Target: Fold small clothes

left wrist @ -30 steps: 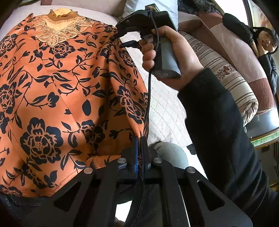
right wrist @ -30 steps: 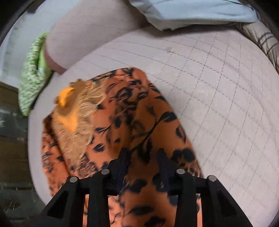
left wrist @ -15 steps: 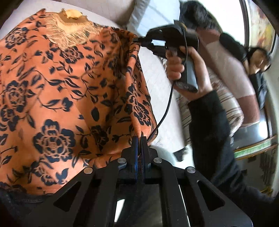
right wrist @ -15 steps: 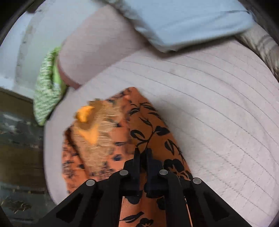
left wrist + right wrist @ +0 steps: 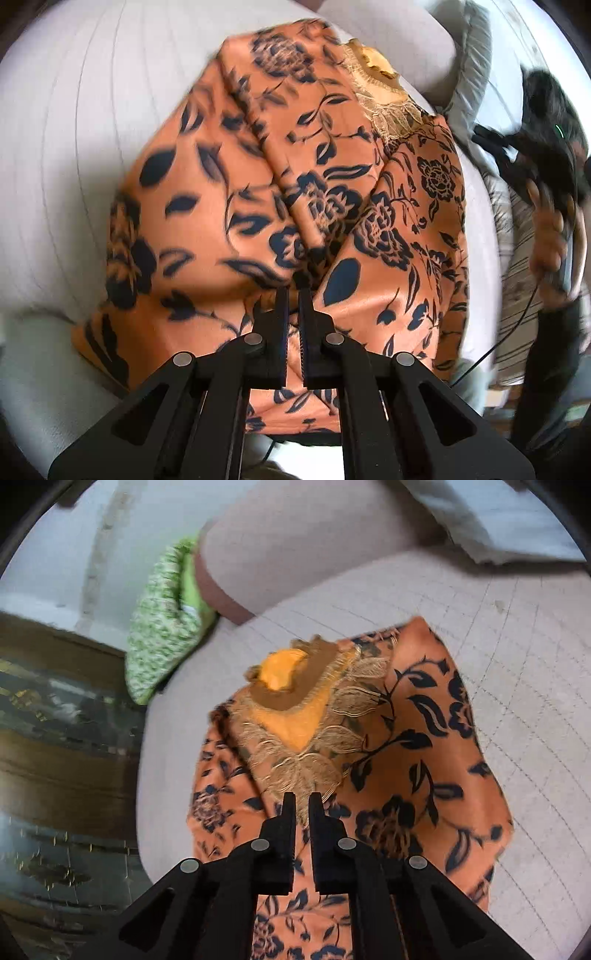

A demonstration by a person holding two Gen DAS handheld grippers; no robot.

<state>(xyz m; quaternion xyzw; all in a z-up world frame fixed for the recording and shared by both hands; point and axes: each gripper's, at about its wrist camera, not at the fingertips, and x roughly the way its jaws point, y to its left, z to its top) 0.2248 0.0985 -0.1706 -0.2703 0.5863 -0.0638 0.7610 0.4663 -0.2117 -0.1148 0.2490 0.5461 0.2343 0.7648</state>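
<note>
Orange floral cloth fills our views: the garment [image 5: 229, 206] lies on a pale quilted cushion [image 5: 66, 147], its left side lapped over the middle, lace collar [image 5: 306, 738] at the far end. Near centre, our left gripper [image 5: 292, 295] is clamped on a fold of the garment. At right, our right hand [image 5: 550, 236] carries the right gripper [image 5: 302, 801], jaws opening just above the collar, nothing pinched. Green patterned cushion [image 5: 162, 627] lies far left.

Orange floral garment [image 5: 229, 206], partly folded
</note>
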